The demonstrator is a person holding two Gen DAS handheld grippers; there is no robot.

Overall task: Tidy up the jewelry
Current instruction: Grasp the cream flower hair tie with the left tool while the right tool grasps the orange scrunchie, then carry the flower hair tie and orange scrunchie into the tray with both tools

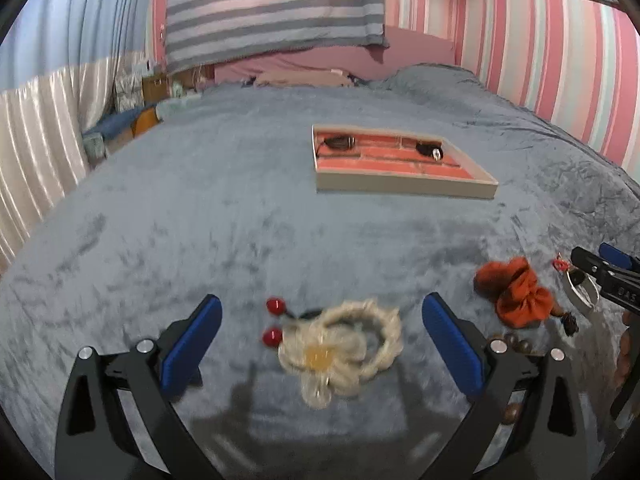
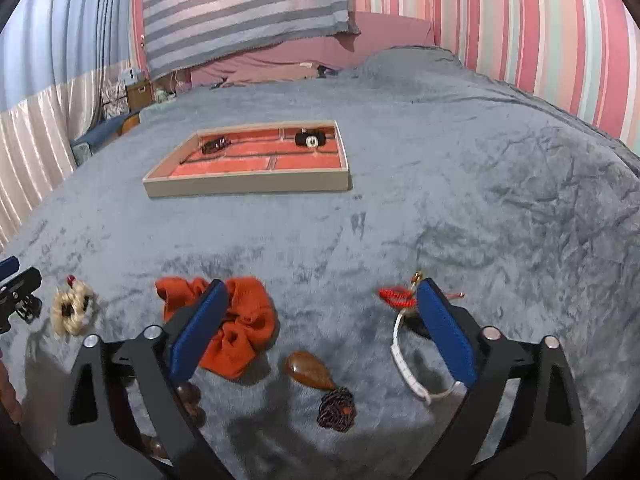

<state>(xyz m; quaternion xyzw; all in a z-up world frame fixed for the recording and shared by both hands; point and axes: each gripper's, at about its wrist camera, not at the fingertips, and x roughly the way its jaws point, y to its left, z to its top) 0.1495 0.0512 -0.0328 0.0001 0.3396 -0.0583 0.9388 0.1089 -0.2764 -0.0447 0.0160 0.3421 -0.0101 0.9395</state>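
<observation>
A cream braided hair tie with a yellow centre (image 1: 344, 348) lies on the grey blanket between the fingers of my open left gripper (image 1: 320, 340), with two red beads (image 1: 274, 320) beside it. My open right gripper (image 2: 324, 328) hovers over an orange scrunchie (image 2: 240, 328), a brown teardrop pendant (image 2: 308, 370) with a dark tassel (image 2: 336, 408), a white bangle (image 2: 408, 368) and a red cord bracelet (image 2: 396, 296). The jewelry tray (image 2: 248, 184), beige with orange compartments, lies farther back and holds two dark items (image 2: 310, 138).
The grey blanket (image 1: 200, 200) covers the whole bed. A striped cloth hangs at the far wall, curtains and boxes stand far left. Brown beads (image 1: 516, 346) lie by my left gripper's right finger. The right gripper shows at the right edge of the left wrist view (image 1: 600, 276).
</observation>
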